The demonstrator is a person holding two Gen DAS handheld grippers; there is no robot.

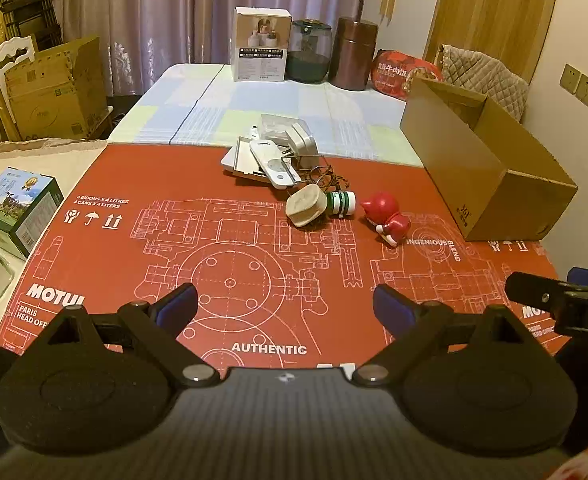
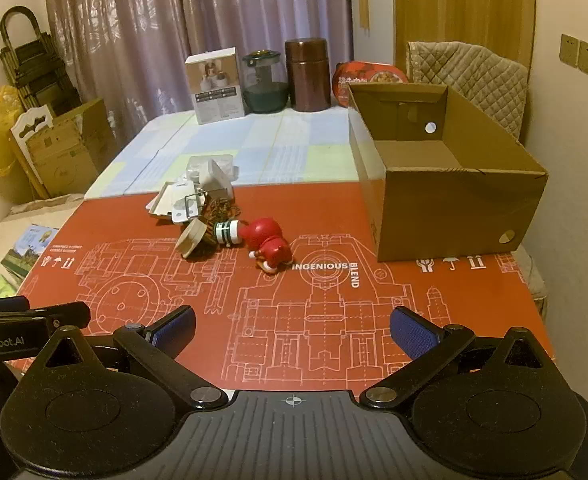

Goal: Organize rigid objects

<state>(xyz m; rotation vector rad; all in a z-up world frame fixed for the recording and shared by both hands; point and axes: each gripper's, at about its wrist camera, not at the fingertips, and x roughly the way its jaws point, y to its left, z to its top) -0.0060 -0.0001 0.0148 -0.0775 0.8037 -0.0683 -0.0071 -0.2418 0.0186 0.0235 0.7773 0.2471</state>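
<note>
**While both grippers hover spread, clutter sits mid-mat**

While the left gripper (image 1: 285, 308) and right gripper (image 2: 292, 330) hang over the near edge of the red mat (image 2: 333, 320) on the tabletop, both are spread wide w/ nothing between the pads. Further out, approx. mid-mat: red figurine (image 2: 268, 246) lying on its side, green-and-white bottle (image 2: 226, 232) touching it, beige round case (image 2: 192, 240) just beside. Behind those, a pile of white gadgets (image 1: 270, 156) w/ tangled cord. To the right, open cardboard box (image 2: 453, 208), looks empty. At the far edge: white carton (image 2: 214, 86), glass jar (image 2: 264, 84), brown canister (image 2: 306, 76).
</note>
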